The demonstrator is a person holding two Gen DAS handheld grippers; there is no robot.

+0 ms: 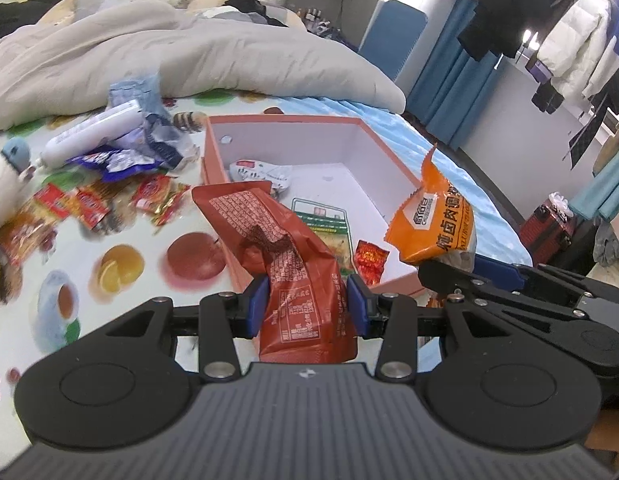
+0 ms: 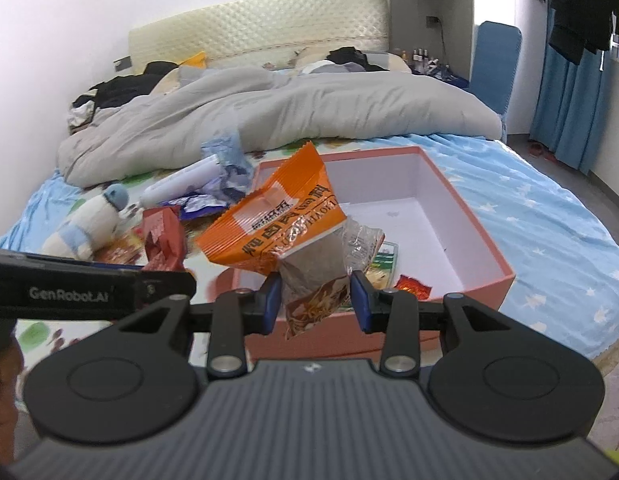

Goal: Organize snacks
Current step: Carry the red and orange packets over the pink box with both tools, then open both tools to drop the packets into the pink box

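Presently, both packets hang over the near end of the pink box (image 1: 269,122), which lies ahead of and below each gripper, its long axis running away toward the grey duvet (image 1: 189,56).

Left side: the left gripper (image 1: 308,304) is partly closed, its blue pads pinching the lower end of a red snack packet (image 1: 285,256). The packet stands up and leans away to the left, its top above the box's near left wall.

Right side: the right gripper (image 2: 314,300) is likewise partly closed, pinching the clear lower part of an orange seasoning packet (image 2: 277,220), whose top tilts up and left.

Judgement: the right gripper sits more squarely over the box floor; the left needs a small shift rightward before release. Loose snacks (image 1: 89,196) remain on the sheet, left of the box.
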